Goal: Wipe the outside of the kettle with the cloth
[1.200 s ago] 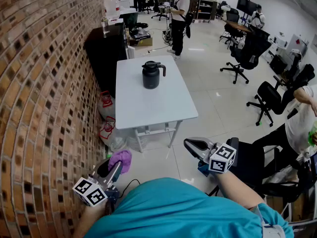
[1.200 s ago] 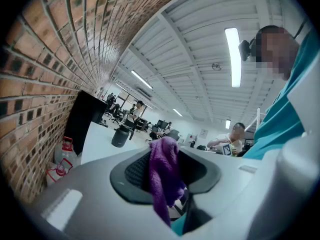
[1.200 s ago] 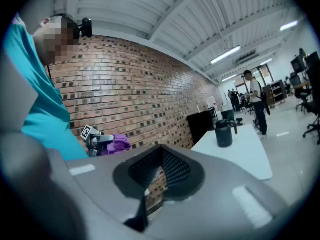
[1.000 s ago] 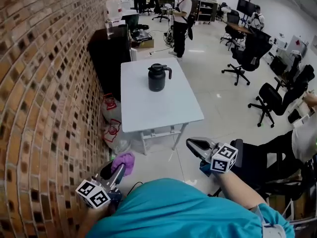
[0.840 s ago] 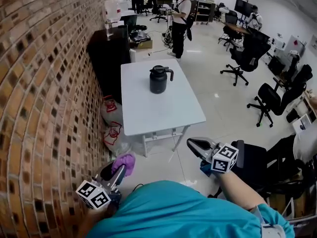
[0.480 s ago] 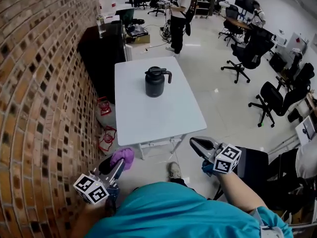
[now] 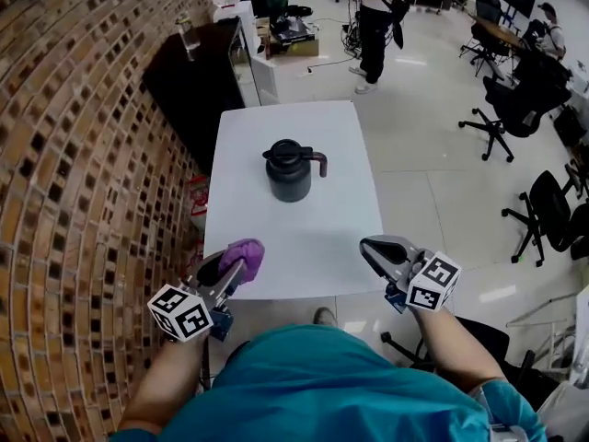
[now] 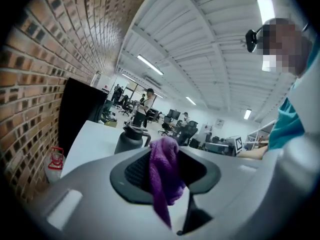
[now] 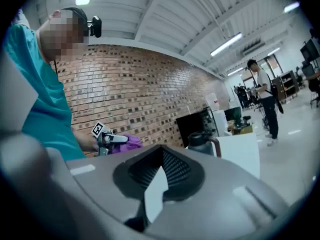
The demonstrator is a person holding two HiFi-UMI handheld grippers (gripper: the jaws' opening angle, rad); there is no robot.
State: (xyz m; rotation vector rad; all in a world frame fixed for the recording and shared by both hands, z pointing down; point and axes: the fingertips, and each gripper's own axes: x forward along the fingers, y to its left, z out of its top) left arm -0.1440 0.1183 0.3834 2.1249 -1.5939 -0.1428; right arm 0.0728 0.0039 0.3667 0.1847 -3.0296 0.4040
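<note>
A dark grey kettle with a side handle stands upright in the middle of the white table. My left gripper hangs over the table's near left edge, shut on a purple cloth. In the left gripper view the cloth droops between the jaws, with the kettle beyond it. My right gripper is at the near right edge, jaws together and nothing held. The right gripper view shows the kettle ahead and the cloth off to the left. Both grippers are well short of the kettle.
A brick wall runs along the left. A black cabinet stands beyond the table's far left corner. A person stands past the far end. Office chairs are scattered on the floor to the right.
The view has closed in on the table. Both grippers, earlier over the floor, now reach its near edge. The left gripper still holds the cloth.
</note>
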